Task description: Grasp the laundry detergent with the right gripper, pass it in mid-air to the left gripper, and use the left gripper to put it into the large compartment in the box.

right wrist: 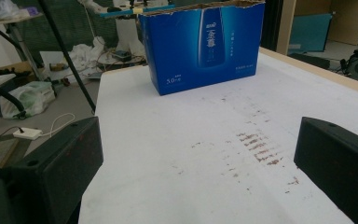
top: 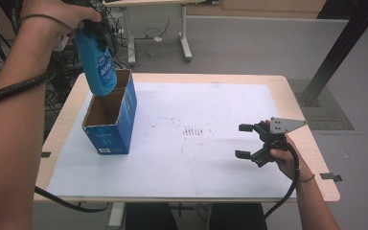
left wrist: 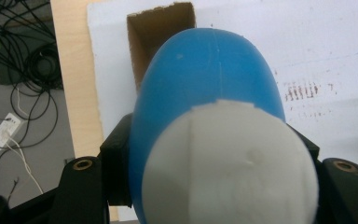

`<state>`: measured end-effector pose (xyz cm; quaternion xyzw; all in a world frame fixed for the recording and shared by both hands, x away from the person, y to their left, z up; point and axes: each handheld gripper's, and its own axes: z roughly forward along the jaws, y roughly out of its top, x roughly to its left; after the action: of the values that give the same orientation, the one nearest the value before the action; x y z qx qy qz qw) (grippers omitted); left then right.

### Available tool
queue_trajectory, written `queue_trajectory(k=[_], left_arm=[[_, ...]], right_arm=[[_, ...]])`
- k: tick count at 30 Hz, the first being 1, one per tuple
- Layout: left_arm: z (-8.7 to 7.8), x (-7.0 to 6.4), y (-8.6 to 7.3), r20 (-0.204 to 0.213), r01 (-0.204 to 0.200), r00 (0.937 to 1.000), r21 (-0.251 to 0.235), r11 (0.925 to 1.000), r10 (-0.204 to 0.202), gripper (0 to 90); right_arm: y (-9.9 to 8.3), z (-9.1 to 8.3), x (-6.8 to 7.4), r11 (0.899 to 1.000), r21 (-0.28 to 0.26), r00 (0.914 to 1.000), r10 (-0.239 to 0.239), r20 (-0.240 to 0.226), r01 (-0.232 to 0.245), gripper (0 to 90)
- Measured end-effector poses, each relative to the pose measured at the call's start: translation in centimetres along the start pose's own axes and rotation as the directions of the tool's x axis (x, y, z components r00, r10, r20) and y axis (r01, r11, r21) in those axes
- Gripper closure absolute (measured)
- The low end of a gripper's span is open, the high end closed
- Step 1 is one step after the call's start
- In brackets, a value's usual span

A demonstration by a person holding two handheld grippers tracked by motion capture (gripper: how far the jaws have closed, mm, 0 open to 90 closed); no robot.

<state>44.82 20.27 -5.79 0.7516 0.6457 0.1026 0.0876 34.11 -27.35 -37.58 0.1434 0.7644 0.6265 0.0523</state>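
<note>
Bottle (top: 97, 64) clamped in left gripper (top: 92, 29), base over box (top: 110, 125); next lower straight in. Right gripper (top: 247, 141) wide open, empty.

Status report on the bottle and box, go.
Left claw shut on blue bottle, hanging above open box. Right claw open, empty. Nothing blocking the box.
</note>
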Motion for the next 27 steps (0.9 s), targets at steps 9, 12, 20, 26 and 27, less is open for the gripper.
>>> queue_trajectory(k=[9,12,20,26,27], left_arm=[[1.8,0.6,-0.2,-0.005,0.022,0.9998,0.020,0.9996,-0.022,37.6],[2.6,0.8,-0.3,0.000,0.025,0.9997,0.035,0.9991,-0.025,37.6],[4.6,1.2,-0.6,-0.009,0.034,0.9994,0.080,0.9962,-0.034,37.6],[6.2,1.4,-0.9,0.002,0.036,0.9993,0.102,0.9942,-0.036,37.5],[6.5,1.4,-0.9,0.003,0.036,0.9993,0.105,0.9938,-0.037,37.6]], right_arm=[[-0.1,0.0,0.0,1.000,-0.003,1.0000,0.004,0.002,-0.004,1.0],[-0.1,0.0,0.0,1.000,-0.002,1.0000,0.005,0.002,-0.005,1.0],[-0.2,0.0,0.0,1.000,0.000,1.0000,0.007,0.003,-0.007,1.0],[-0.1,0.2,0.0,1.000,0.001,1.0000,0.004,0.001,-0.004,1.0],[-0.1,0.3,0.0,1.000,0.001,1.0000,0.005,0.001,-0.005,1.0]])
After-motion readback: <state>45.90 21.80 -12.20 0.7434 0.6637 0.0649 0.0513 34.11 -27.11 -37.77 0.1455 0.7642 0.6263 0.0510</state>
